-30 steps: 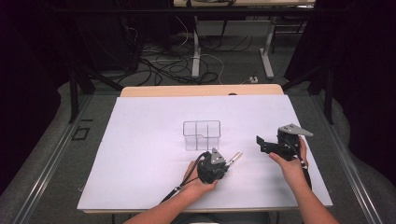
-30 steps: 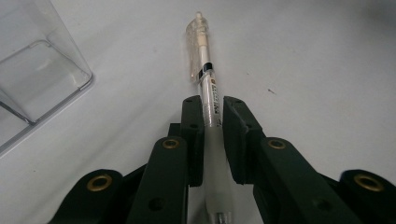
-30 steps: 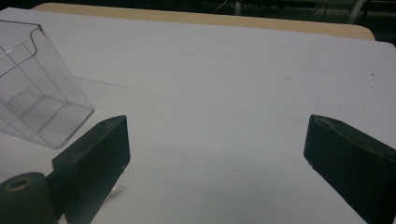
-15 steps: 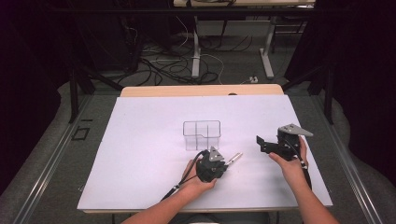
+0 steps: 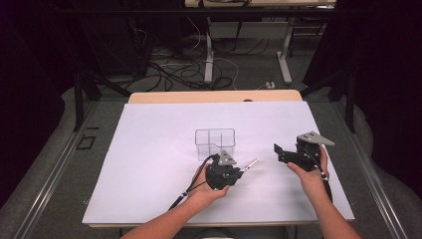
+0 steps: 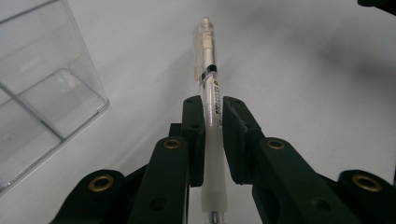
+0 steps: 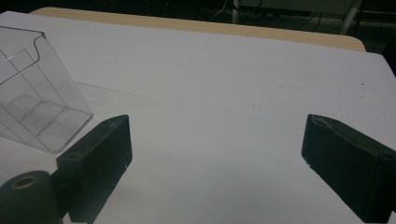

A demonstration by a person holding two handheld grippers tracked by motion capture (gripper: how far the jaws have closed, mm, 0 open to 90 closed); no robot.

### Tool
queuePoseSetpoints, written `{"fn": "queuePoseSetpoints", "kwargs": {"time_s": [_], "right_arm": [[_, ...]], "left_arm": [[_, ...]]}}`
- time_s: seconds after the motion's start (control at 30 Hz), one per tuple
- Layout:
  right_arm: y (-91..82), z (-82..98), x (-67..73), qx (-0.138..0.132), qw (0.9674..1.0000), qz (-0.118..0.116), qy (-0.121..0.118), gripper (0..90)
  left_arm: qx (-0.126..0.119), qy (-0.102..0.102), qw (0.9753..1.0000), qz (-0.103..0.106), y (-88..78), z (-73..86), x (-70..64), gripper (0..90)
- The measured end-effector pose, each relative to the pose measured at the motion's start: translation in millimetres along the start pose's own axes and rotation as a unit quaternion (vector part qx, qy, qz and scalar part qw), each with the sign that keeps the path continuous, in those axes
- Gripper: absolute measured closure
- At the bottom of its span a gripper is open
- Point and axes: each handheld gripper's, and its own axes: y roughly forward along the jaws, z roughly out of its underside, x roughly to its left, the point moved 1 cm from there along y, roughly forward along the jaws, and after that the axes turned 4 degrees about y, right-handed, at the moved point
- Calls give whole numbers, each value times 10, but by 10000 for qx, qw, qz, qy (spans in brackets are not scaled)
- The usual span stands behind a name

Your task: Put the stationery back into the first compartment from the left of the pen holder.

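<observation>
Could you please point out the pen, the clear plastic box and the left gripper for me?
pen (image 6: 208, 88), left gripper view, on its clear barrel.
clear plastic box (image 5: 214, 138), high view, on its front wall.
left gripper (image 6: 213, 116), left gripper view, midway between its fingertips.

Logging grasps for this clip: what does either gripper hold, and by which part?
The left gripper clamps a clear pen around mid-barrel, just above its white grip; the right gripper holds nothing.

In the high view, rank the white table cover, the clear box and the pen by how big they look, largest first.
1. White table cover, by far the largest.
2. Clear box, standing on the cover.
3. Pen, a thin sliver sticking out of the left claw, partly hidden by it, so its full length is unsure.
</observation>
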Motion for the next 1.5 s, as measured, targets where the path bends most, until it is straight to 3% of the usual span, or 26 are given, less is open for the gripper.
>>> {"fn": "queuePoseSetpoints", "kwargs": {"time_s": [0.23, 0.6, 0.77, 1.03, 1.2, 1.3, 1.4, 1.5], "right_arm": [[-11, -15, 50, -10, 10000, 23, -77, 84], [-6, -36, 164, -57, 9981, -39, -610, 93], [0, -47, 271, -51, 9941, -42, -1082, 98], [-25, -75, 464, -132, 9863, -130, -1638, 150], [-47, -104, 601, -172, 9768, -236, -2123, 189], [-58, -111, 699, -169, 9661, -318, -2557, 234], [-68, -115, 806, -127, 9493, -339, -3122, 267], [-71, -122, 900, -61, 9269, -528, -3716, 305]], "left_arm": [[-68, -61, 10000, -25, -178, -43, 76, 797], [-163, -279, 9995, -17, -486, -40, 228, 797], [-194, -368, 9991, -45, -607, -19, 287, 797], [-172, -391, 9991, -11, -739, 33, 329, 797], [-154, -388, 9991, -12, -780, 75, 335, 797], [-148, -402, 9991, -4, -799, 85, 341, 797], [-132, -426, 9990, 9, -821, 89, 356, 797], [-149, -422, 9990, -1, -831, 95, 374, 797]]}}
